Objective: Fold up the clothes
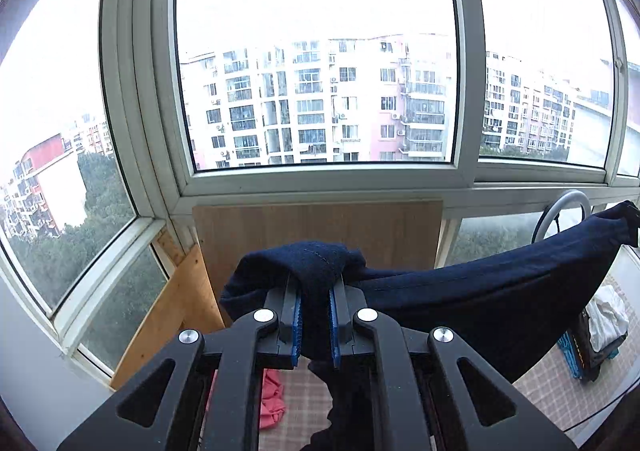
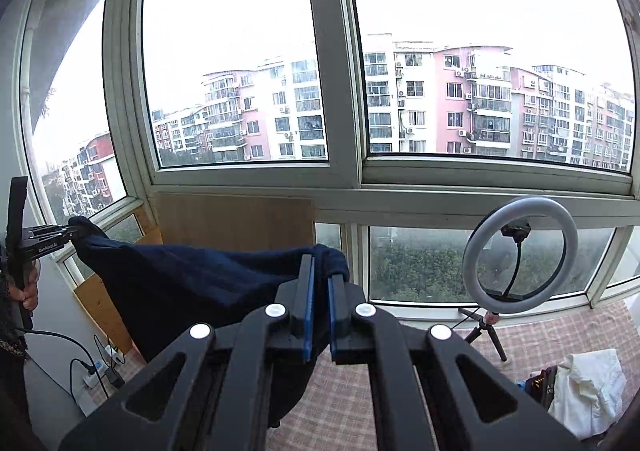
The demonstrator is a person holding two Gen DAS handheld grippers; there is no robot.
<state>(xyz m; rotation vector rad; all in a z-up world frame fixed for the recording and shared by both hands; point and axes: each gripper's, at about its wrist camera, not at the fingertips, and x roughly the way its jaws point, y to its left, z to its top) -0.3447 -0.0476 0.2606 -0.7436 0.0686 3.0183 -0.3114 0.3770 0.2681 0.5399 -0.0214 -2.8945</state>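
Left wrist view
Left gripper (image 1: 315, 301): fingers are closing almost fully on a bunched fold of the navy garment (image 1: 480, 291); only a narrow cloth-filled gap is showing between the blue pads (image 1: 296, 325).
Garment: it is spanning from the fingertips away to the right, its far end cut off at the frame edge; a tail is hanging below the fingers, partly hidden by the gripper body.
Pink cloth (image 1: 272, 399): lying below the fingers, mostly hidden.

Right wrist view
Right gripper (image 2: 320, 283): fingers are pinching the garment's corner (image 2: 328, 257), nearly shut.
Garment (image 2: 180, 283): stretching left of the fingers to the left gripper (image 2: 66, 231), whose grip point is hard to make out here.
White cloth (image 2: 588, 383): lying lower right, partly cut off.
Ring light (image 2: 520, 255): standing beyond the fingers, to the right.
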